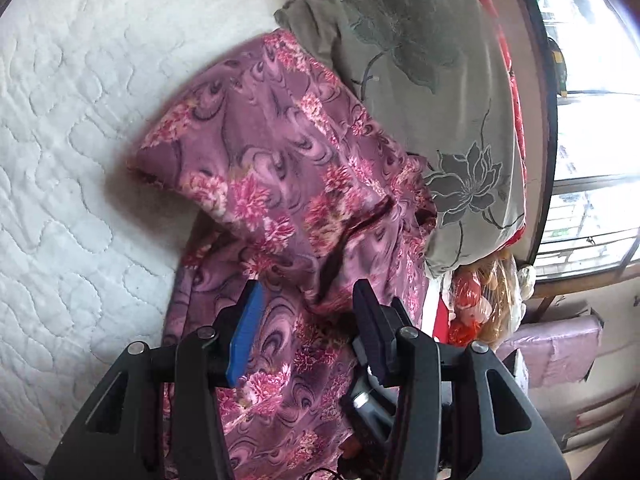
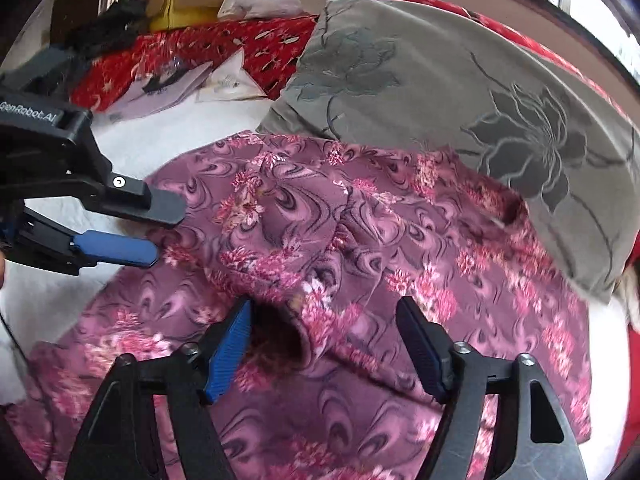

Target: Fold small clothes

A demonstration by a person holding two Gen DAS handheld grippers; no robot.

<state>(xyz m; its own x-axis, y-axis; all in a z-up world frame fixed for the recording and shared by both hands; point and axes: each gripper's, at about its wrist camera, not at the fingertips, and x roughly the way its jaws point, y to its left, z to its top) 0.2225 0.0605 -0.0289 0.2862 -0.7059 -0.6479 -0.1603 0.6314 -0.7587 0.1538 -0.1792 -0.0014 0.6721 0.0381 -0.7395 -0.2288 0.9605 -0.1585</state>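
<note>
A purple garment with pink flowers (image 1: 280, 184) (image 2: 360, 232) lies rumpled on the white quilted mattress (image 1: 72, 128). Its far edge runs up against a grey pillow. My left gripper (image 1: 306, 292) hovers open over the cloth, with nothing pinched between its pads. The right wrist view shows that same left gripper (image 2: 164, 232) open at the garment's left edge. My right gripper (image 2: 324, 306) is open over the near part of the garment. A rolled cuff-like opening (image 2: 280, 340) lies between its jaws, next to the blue pad, and the pads do not press on it.
A grey pillow with embroidered flowers (image 1: 420, 80) (image 2: 460, 92) lies on the garment's far edge. Red patterned bedding (image 2: 240, 48) with papers (image 2: 168, 88) and a cardboard box (image 2: 188, 0) sits beyond. A window (image 1: 592, 120) and plastic bags (image 1: 484, 300) are to the right.
</note>
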